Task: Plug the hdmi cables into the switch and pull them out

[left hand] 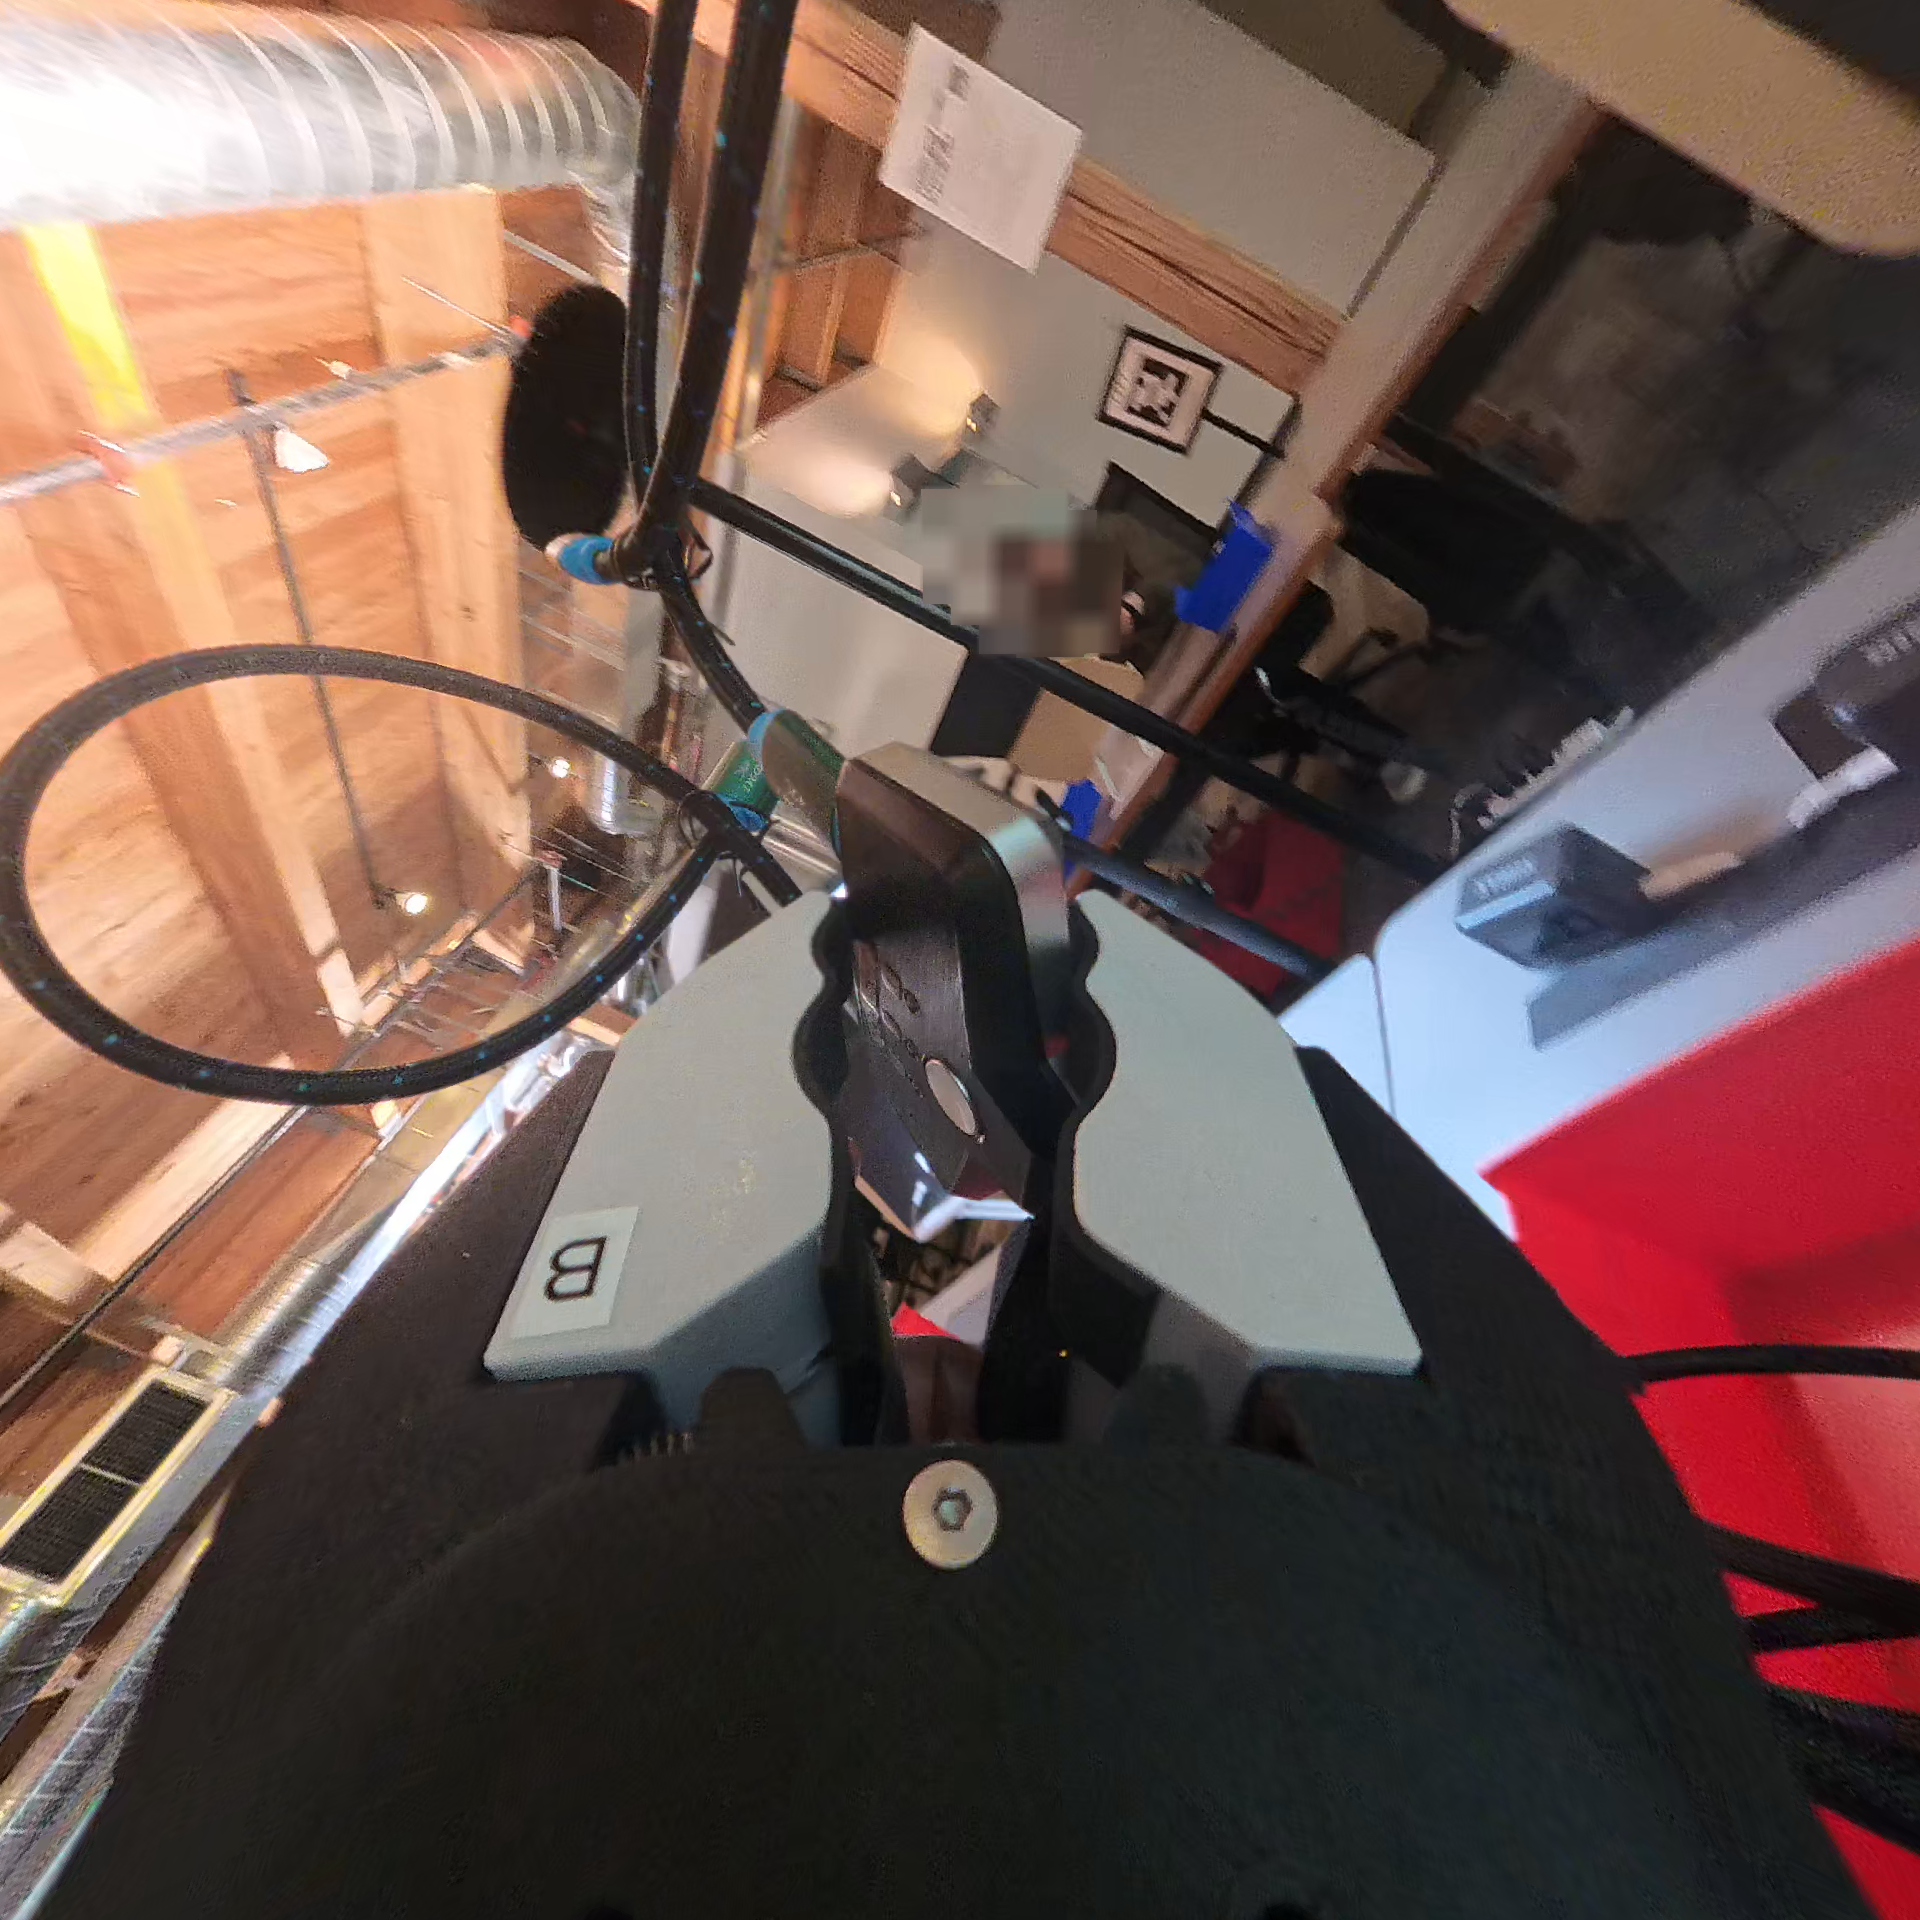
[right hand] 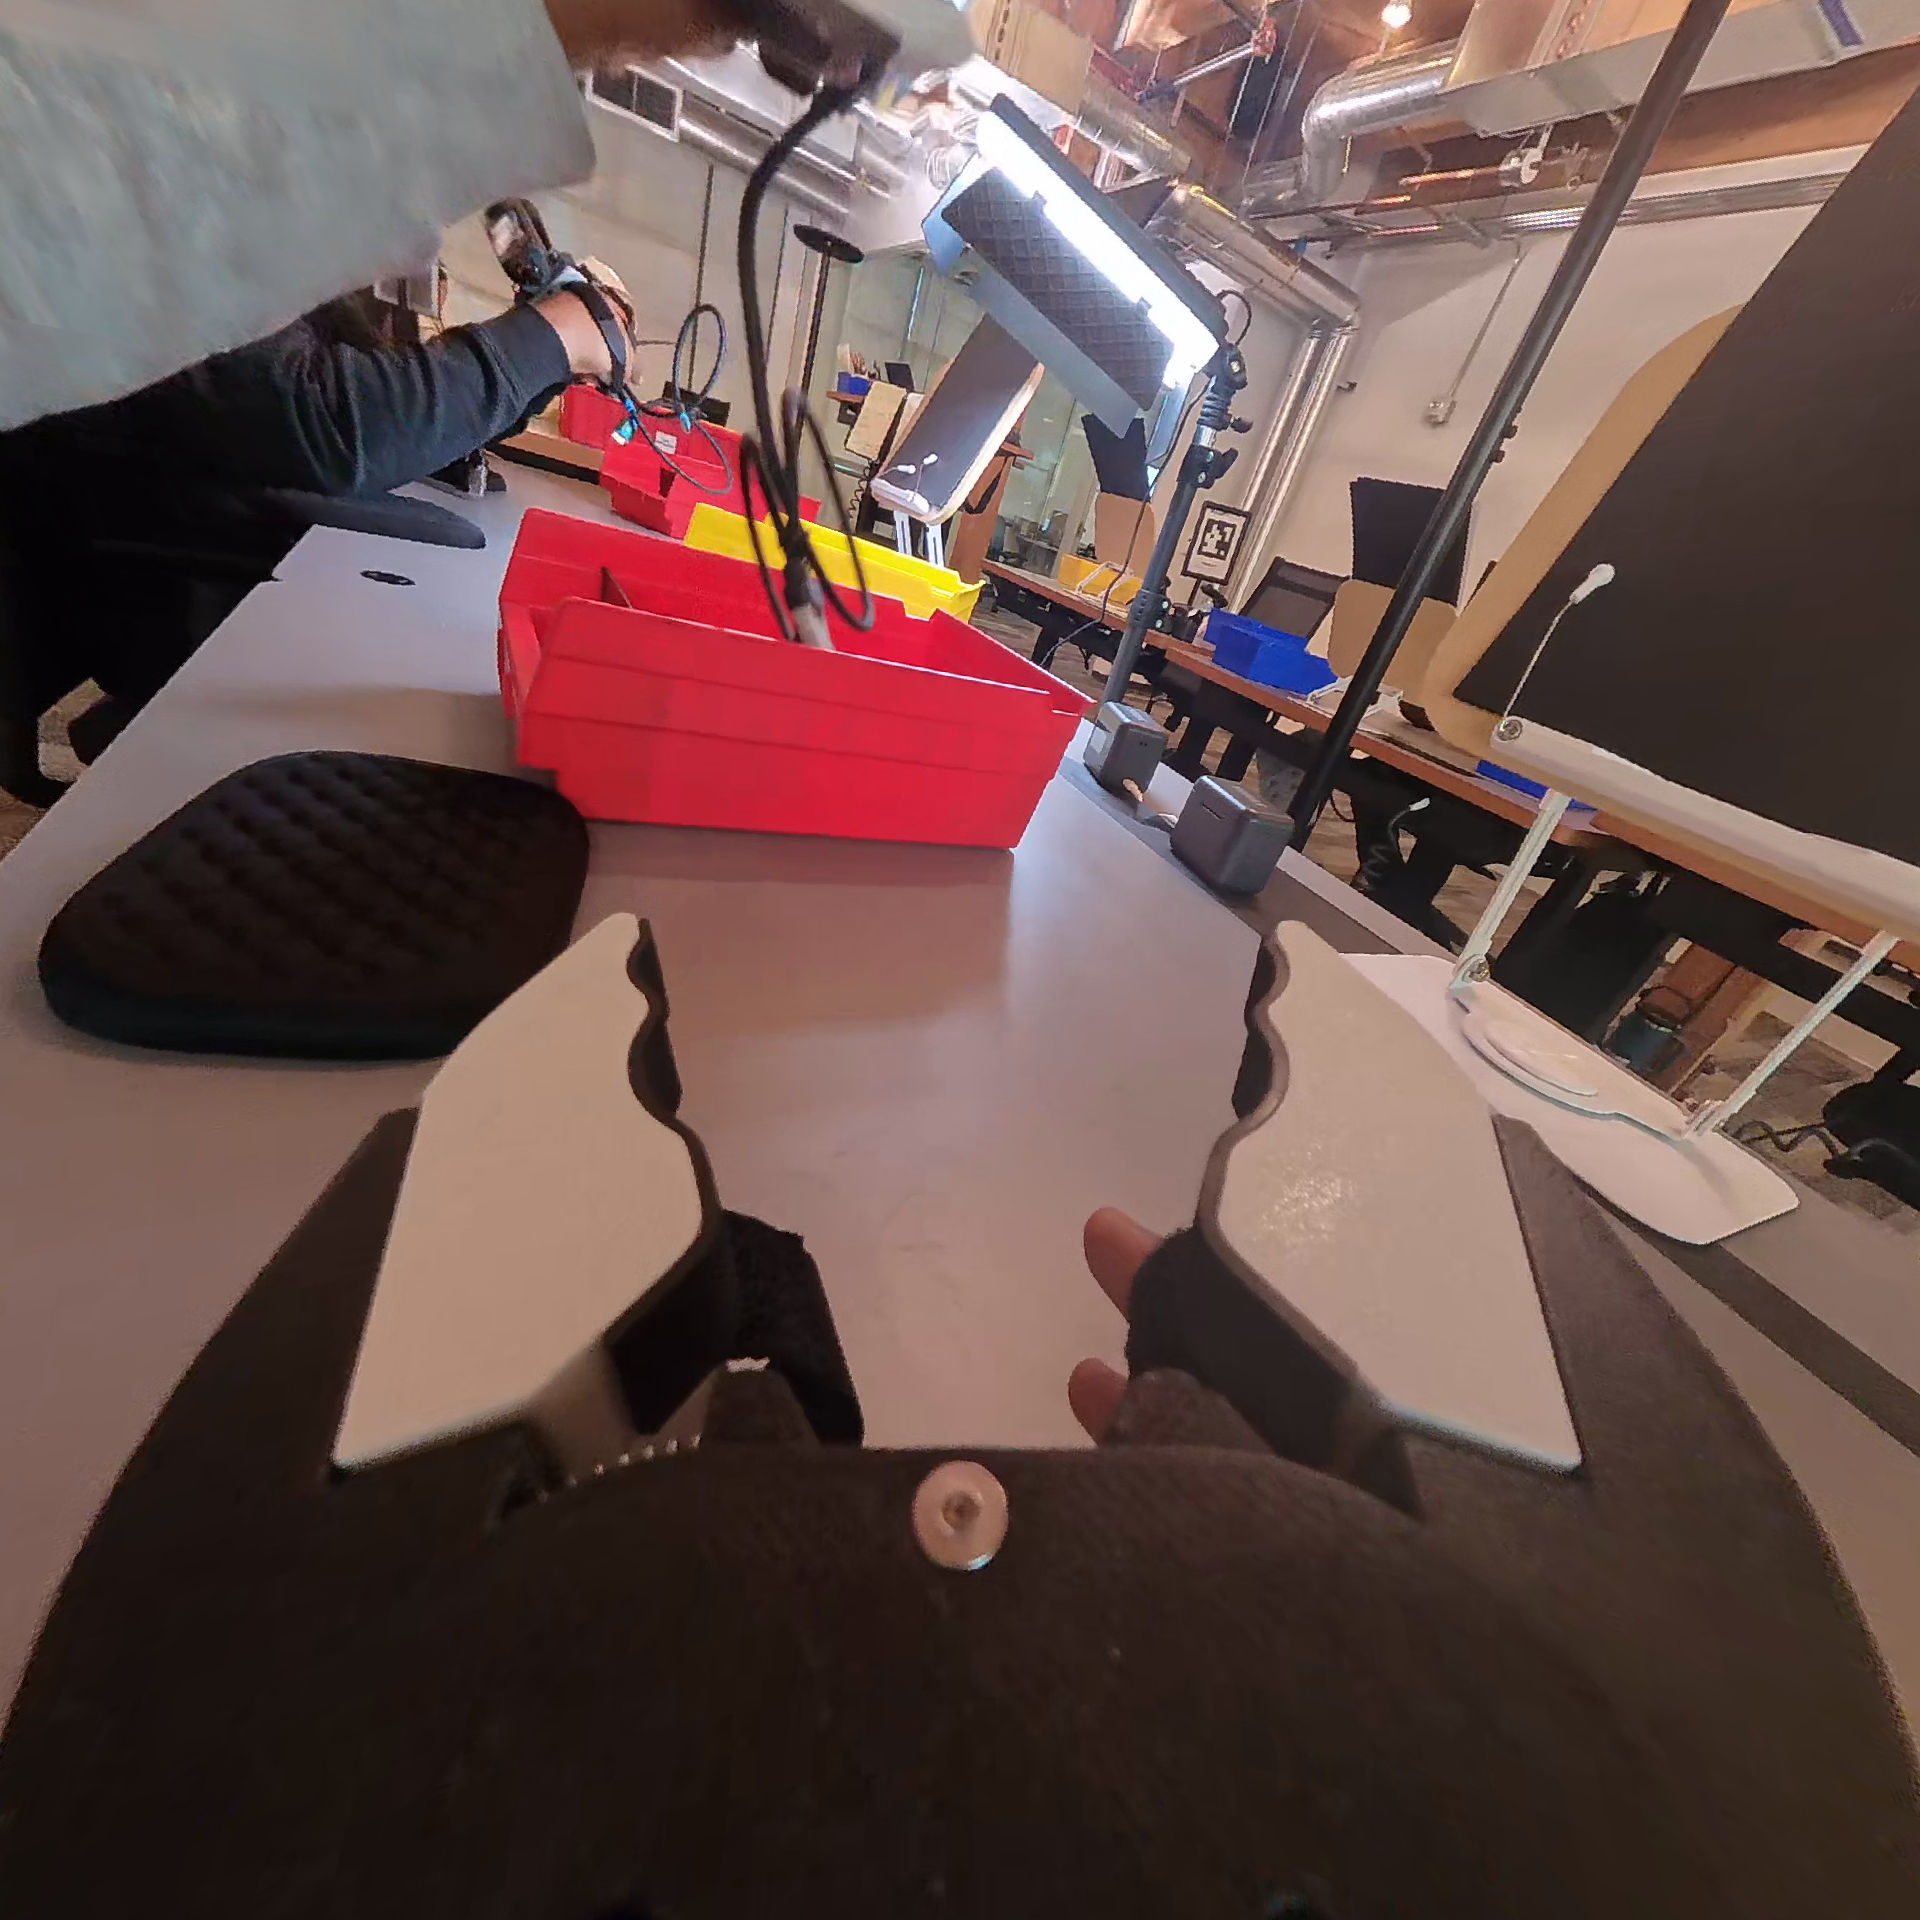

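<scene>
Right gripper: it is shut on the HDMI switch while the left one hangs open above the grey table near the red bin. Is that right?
No, the sides are swapped. The left wrist view shows the left gripper shut on the HDMI switch, with braided cables attached. The right wrist view shows the right gripper open above the grey table near the red bin.

The left wrist camera sat just behind its gripper (left hand: 951,997), tilted steeply up and rolled, facing the ceiling beams (left hand: 260,623). The right wrist camera sat low over the grey table (right hand: 935,987), looking level along it. Both caught the red bin (right hand: 790,727) (left hand: 1714,1299).
</scene>
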`<action>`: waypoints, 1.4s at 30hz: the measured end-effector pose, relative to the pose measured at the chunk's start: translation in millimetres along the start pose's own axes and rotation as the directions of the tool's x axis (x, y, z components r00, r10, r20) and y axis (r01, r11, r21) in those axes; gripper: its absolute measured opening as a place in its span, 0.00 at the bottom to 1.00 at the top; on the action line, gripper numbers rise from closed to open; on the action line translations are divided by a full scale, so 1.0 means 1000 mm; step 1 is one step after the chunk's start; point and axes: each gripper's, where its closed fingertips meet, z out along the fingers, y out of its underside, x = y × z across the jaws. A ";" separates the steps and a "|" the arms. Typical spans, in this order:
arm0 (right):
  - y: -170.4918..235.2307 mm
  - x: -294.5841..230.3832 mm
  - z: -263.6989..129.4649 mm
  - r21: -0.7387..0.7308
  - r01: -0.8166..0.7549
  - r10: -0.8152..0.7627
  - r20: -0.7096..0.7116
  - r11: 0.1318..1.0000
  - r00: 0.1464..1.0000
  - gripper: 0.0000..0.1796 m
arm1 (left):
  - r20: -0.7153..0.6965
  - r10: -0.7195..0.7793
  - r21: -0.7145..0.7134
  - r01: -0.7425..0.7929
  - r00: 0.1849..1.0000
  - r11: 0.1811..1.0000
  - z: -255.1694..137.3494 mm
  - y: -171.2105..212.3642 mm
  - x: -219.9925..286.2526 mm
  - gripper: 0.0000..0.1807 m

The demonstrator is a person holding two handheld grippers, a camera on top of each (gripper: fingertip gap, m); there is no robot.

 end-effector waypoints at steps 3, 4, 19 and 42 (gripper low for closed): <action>-0.002 0.002 -0.001 0.007 -0.021 0.021 -0.011 1.000 1.000 0.59 | 0.056 -0.022 0.070 0.018 0.998 0.997 -0.004 -0.037 -0.037 0.21; -0.003 0.004 -0.001 0.008 -0.031 0.031 -0.017 0.999 0.999 0.59 | 0.070 -0.025 0.092 0.019 0.997 0.996 -0.008 -0.050 -0.046 0.21; -0.030 0.038 -0.019 0.215 -0.280 0.304 -0.089 0.936 0.948 0.49 | -0.210 -0.070 0.420 0.154 0.975 0.895 -0.117 -0.185 0.173 0.21; 0.012 0.040 -0.002 0.106 -0.878 0.876 0.079 0.467 0.475 0.20 | -0.280 0.249 0.577 -0.045 0.927 0.815 -0.199 -0.226 0.352 0.16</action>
